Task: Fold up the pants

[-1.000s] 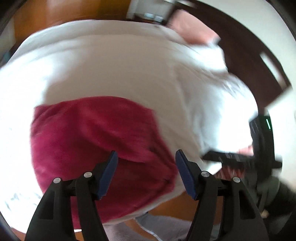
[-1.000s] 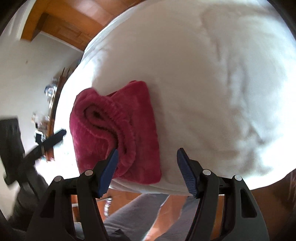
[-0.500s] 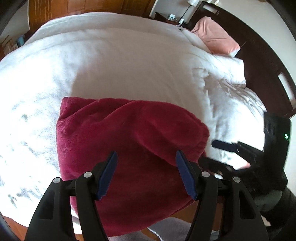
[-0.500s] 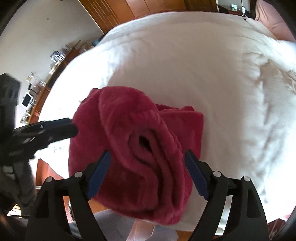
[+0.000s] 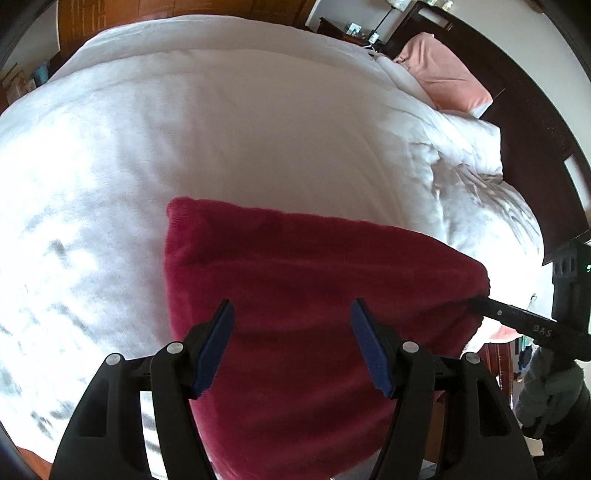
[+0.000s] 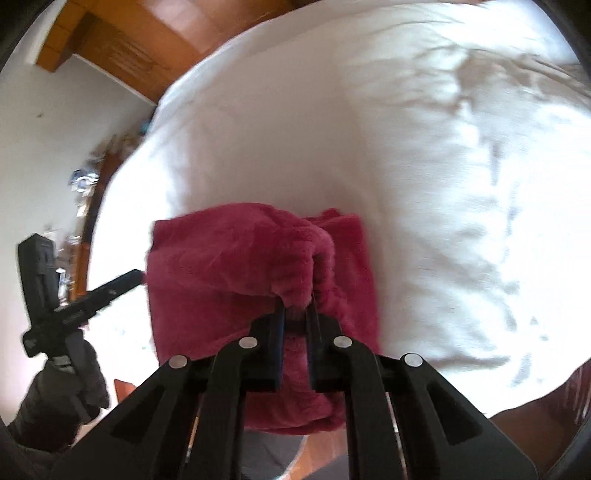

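Item: your pants (image 5: 314,295), crimson fleece, folded into a thick wad. They lie on the near edge of the white duvet (image 5: 221,129), the lowest part hanging past the bed's edge toward you.

Your right gripper (image 6: 295,314): jaws together, pinching a ridged fold at the open end of the wad; fleece bulges between and above the blue pads. In the left wrist view its black finger meets the wad's right corner.

Your left gripper (image 5: 291,347): jaws apart, over the smooth top face of the wad, nothing between the pads. In the right wrist view its finger tip touches or nearly touches the wad's left edge; you cannot tell which.

Surroundings: a pink pillow (image 5: 443,74) at the far right corner against the dark headboard (image 5: 535,122); rumpled bedding just below the pillow; a nightstand (image 5: 347,29) with small items beyond the bed; wooden wardrobe doors (image 6: 122,48) and a cluttered shelf (image 6: 85,192) by the wall. Your grey-gloved left hand (image 6: 62,391) shows at lower left. Nothing lies on the duvet between the grippers and the pants.

Change from half a second ago: your right jaws stood wide astride the open end; they have since snapped onto it. Your left jaws kept the same gap, and the wad sits farther right in that view.
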Available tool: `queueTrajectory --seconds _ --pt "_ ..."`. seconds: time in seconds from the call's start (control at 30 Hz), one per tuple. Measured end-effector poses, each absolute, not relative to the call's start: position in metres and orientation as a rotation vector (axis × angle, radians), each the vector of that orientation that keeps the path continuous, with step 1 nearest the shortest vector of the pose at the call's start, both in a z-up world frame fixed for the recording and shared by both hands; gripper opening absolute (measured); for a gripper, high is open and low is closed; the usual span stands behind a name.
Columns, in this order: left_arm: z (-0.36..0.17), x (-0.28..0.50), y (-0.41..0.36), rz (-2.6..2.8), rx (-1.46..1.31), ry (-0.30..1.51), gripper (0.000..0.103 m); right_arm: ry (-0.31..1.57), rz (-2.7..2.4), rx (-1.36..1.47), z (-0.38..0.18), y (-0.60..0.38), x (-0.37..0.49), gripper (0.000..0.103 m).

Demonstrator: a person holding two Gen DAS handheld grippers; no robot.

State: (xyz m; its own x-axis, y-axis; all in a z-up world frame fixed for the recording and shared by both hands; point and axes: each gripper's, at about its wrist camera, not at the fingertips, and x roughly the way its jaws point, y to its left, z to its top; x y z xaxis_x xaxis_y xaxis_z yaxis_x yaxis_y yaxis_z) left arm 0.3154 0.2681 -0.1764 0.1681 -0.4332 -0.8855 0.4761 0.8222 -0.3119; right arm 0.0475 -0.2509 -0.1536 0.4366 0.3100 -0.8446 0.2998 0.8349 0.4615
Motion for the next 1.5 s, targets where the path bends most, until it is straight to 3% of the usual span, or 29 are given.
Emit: queueTrajectory --seconds 0.17,0.3,0.4,0.43,0.47,0.77,0.8,0.83,0.97,1.1,1.27,1.5 --pt "-0.2 0.329 0.248 -0.678 0.111 1.278 0.065 1.206 -0.114 0.558 -0.202 -0.247 0.065 0.01" --pt "-0.223 0.337 0.232 -0.677 0.227 1.298 0.076 1.197 -0.127 0.566 -0.207 -0.234 0.075 0.012" --pt "-0.223 0.34 0.23 -0.691 0.233 1.299 0.078 1.154 -0.095 0.631 -0.192 -0.239 0.061 0.042" --pt "-0.223 0.342 0.23 -0.698 0.229 1.302 0.078 1.137 -0.096 0.643 -0.186 -0.24 0.052 0.058" --pt "-0.223 0.343 0.23 -0.705 0.228 1.303 0.078 1.128 -0.098 0.649 -0.184 -0.241 0.045 0.064" --pt "-0.211 0.35 0.205 -0.785 0.219 1.292 0.078 1.207 -0.124 0.703 -0.199 -0.218 -0.002 0.063" --pt "-0.209 0.349 0.2 -0.8 0.226 1.289 0.078 1.215 -0.131 0.696 -0.201 -0.215 -0.002 0.057" --pt "-0.207 0.346 0.191 -0.823 0.235 1.285 0.078 1.228 -0.145 0.682 -0.205 -0.21 0.0 0.043" --pt "-0.201 0.337 0.162 -0.904 0.282 1.265 0.078 1.223 -0.19 0.682 -0.2 -0.208 -0.006 0.032" --pt "-0.202 0.33 0.138 -0.958 0.328 1.251 0.078 1.205 -0.251 0.72 -0.194 -0.221 -0.026 0.031" --pt "-0.233 0.327 0.113 -0.953 0.447 1.27 0.08 1.26 -0.303 0.765 -0.234 -0.223 -0.019 0.033" --pt "-0.216 0.34 0.133 -0.911 0.359 1.266 0.08 1.164 -0.266 0.636 -0.184 -0.213 -0.016 0.042"
